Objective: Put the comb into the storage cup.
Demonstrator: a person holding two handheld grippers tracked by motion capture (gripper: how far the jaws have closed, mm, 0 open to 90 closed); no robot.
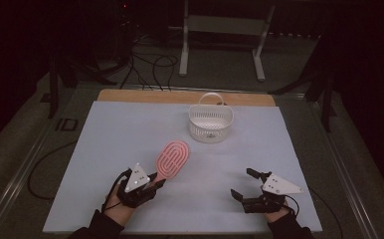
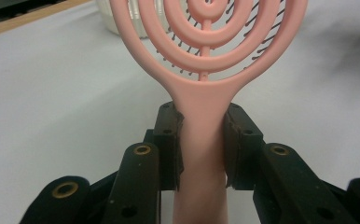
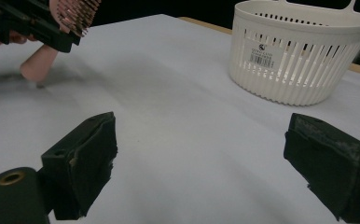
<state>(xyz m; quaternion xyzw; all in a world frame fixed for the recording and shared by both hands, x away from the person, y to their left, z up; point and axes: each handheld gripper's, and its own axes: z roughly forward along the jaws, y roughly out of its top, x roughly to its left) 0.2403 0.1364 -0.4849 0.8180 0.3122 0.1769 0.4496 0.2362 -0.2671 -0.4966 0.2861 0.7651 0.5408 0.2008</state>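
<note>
Near the tabletop's front-left corner, the left gripper [image 2: 201,140] is clamping the stiff, light-looking pink plastic hairbrush [image 1: 172,158] by its narrow handle, probably the surest hold, while the right gripper [image 3: 206,158] is gaping empty.

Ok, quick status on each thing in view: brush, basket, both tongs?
Pink hairbrush: gripped by its handle, bristles down, head pointing toward the basket.
White basket: upright on the table, nothing visible inside.
Left tongs: shut on the hairbrush handle.
Right tongs: open, nothing between them.
</note>
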